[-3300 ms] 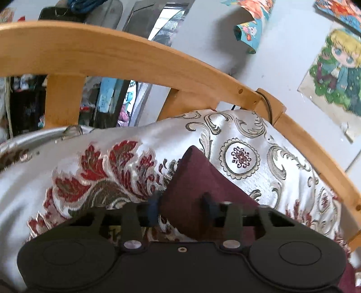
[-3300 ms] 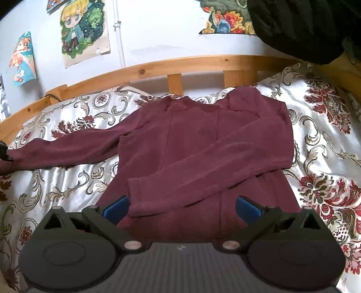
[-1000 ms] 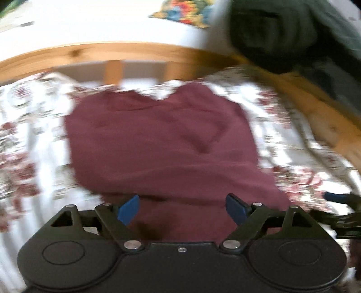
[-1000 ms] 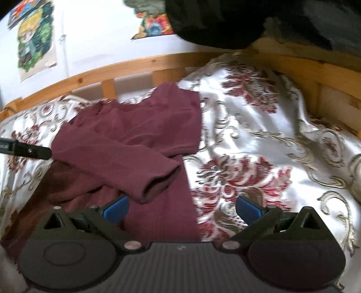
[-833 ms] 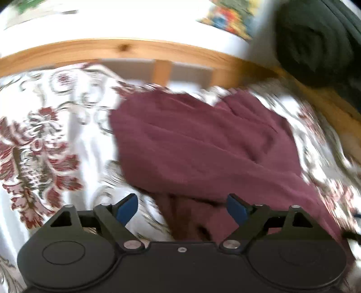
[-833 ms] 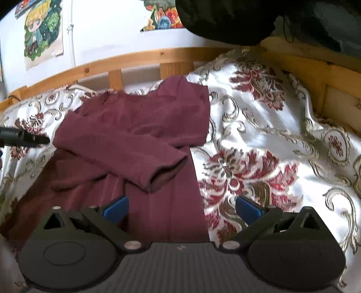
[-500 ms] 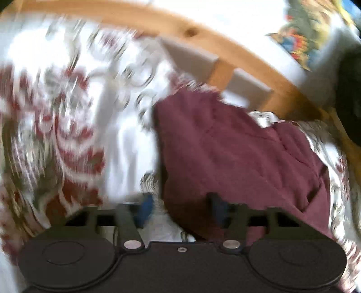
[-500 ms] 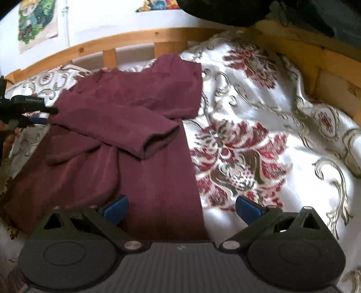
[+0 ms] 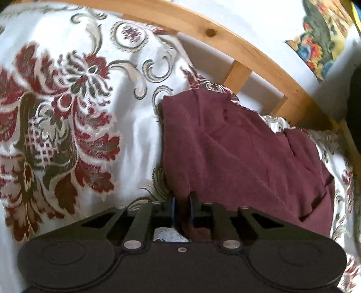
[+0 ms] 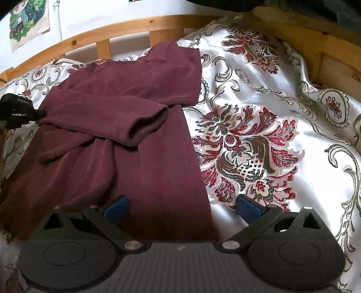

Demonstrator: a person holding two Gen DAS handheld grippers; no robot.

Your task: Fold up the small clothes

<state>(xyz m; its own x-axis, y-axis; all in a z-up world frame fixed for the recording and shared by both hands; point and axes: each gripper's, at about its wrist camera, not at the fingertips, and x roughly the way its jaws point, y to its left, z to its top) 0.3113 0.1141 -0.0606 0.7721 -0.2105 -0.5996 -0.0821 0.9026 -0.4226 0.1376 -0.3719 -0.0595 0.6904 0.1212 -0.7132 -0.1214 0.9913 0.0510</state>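
Note:
A maroon long-sleeved sweater (image 10: 112, 157) lies flat on the bed, both sleeves folded across its chest. My left gripper (image 9: 182, 202) is at the sweater's (image 9: 237, 153) left edge. Its jaws are closing, and a fold of the maroon fabric is pinched between the pads. In the right wrist view the left gripper (image 10: 22, 110) shows as a dark shape at the garment's left side. My right gripper (image 10: 180, 209) hovers open over the lower right of the sweater. Its blue pads (image 10: 116, 208) stand wide apart, on either side of the garment's right edge.
A white satin bedspread (image 10: 259, 135) with red floral patterns covers the bed. A curved wooden rail (image 10: 135, 27) runs along the far side and the right. Posters (image 10: 29, 20) hang on the wall, and dark clothing (image 10: 315, 9) hangs at the upper right.
My left gripper swung from over the sweater's body to its left edge, and its wide jaws came together on the fabric. The right gripper stayed open and hardly moved.

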